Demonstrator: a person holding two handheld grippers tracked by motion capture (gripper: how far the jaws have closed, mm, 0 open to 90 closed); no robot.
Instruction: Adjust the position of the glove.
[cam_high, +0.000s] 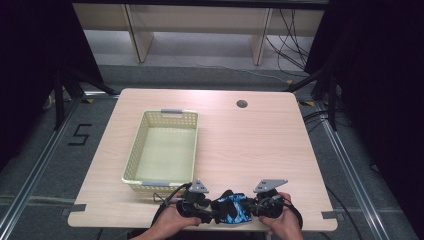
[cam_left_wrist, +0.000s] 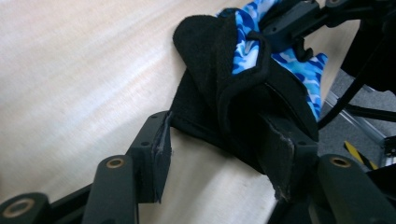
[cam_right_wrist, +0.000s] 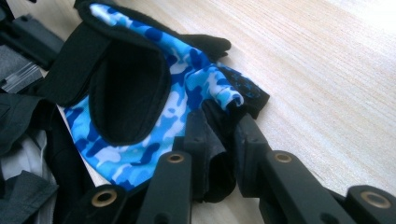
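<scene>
A pale wood-grain table (cam_high: 250, 145) with rounded corners filled the middle of the high view, a small dark round hole (cam_high: 242, 104) set near its far edge at upper right of the top. Around it lay grey floor (cam_high: 45, 150) with metal rails, black curtains at both sides of the frame, and light wooden furniture legs (cam_high: 142, 40) along the top. A cream perforated plastic basket (cam_high: 134, 160) with grey handles stood left of centre on the table, nothing visible inside it. To the right of the basket the tabletop was bare as far as the right edge. At the bottom centre of the frame, right at the near edge of the table, a black fabric glove with a blue camouflage panel (cam_high: 231, 207) lay between the two tools. The left gripper (cam_left_wrist: 215, 154), held in the person's left hand (cam_high: 172, 222), had its jaws set fairly wide with the glove's black cuff reaching in between them, one jaw touching the fabric; whether it was clamped I could not tell. The right gripper (cam_right_wrist: 219, 144), in the right hand (cam_high: 282, 222), had its jaws narrowed onto a fold of the glove's black edge, pinching it.
</scene>
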